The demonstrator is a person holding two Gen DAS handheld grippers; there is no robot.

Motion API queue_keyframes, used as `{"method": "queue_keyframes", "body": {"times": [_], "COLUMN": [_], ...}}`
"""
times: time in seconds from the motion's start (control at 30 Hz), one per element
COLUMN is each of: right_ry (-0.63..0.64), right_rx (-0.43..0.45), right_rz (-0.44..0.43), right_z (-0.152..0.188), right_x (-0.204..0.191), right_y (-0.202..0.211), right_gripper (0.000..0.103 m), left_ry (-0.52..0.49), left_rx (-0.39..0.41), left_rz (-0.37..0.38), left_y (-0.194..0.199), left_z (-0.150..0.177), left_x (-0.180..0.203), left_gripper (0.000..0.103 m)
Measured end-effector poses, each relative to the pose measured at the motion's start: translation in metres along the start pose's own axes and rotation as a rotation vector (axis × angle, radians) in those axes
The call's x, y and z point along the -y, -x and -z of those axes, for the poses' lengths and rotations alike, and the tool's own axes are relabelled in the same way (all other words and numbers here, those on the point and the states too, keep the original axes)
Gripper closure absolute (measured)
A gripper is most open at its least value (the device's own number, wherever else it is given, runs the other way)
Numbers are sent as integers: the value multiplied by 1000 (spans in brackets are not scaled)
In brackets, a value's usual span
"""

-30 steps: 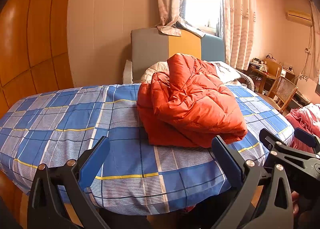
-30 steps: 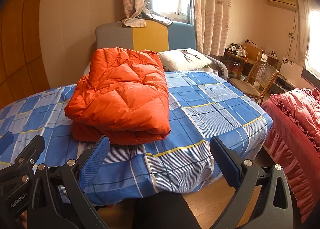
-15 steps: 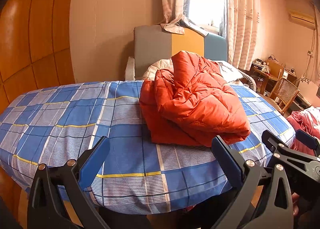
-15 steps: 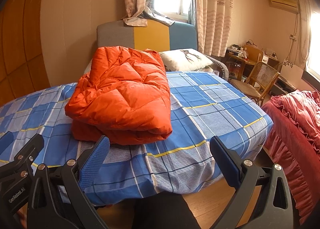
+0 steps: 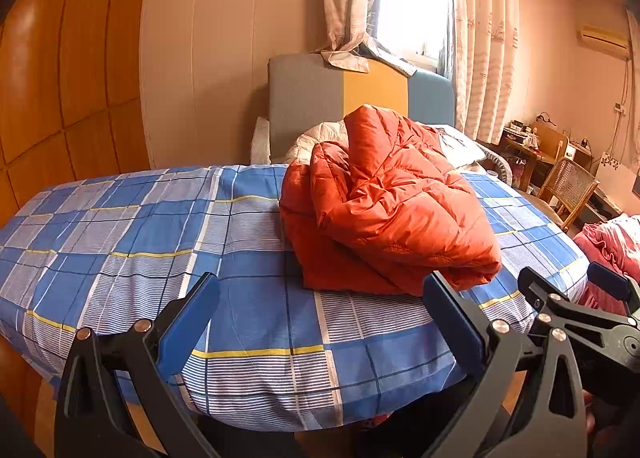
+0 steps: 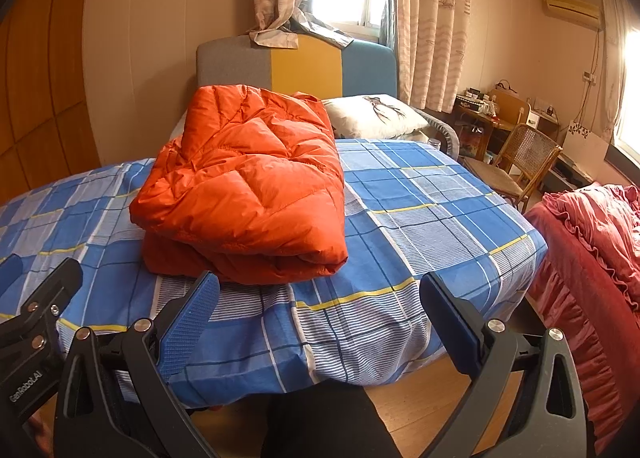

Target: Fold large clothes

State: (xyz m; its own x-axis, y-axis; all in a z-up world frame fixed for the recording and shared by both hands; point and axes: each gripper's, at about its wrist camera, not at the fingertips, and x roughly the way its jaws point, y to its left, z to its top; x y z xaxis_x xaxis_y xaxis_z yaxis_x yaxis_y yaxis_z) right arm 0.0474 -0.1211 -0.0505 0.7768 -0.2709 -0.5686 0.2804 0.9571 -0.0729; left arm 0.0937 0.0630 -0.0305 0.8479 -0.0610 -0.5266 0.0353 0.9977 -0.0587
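Note:
An orange puffer jacket [image 5: 384, 210] lies folded in a thick bundle on the bed with the blue plaid sheet [image 5: 140, 234]. It also shows in the right wrist view [image 6: 248, 194] on the same sheet [image 6: 432, 210]. My left gripper [image 5: 320, 298] is open and empty, held off the foot of the bed, short of the jacket. My right gripper [image 6: 320, 298] is open and empty, beside the left one and also short of the jacket. Each gripper shows at the edge of the other's view.
A white pillow [image 6: 376, 116] and a grey, yellow and blue headboard [image 6: 296, 66] stand behind the jacket. A wicker chair [image 6: 520, 162] and a desk are at the right. A red ruffled bedspread [image 6: 592, 242] is at the far right. Wooden wall panels are at the left.
Both grippers have drifted slightly; the view has shifted a little, with the jacket sitting slightly lower and to the right in the frames. The jacket has not moved on the bed.

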Motion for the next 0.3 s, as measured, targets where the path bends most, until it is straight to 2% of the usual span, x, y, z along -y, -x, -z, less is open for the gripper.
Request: {"method": "queue_keyframes", "body": {"times": [0.3], "right_ry": [-9], "right_rx": [-18], "right_rz": [-5], "right_z": [2], "right_x": [2], "right_y": [-5], "right_gripper": [3], "left_ry": [77], "left_rx": [-68], "left_rz": [11], "left_y": [-13], "left_z": [3], "left_x": [-10], "left_gripper": [2]}}
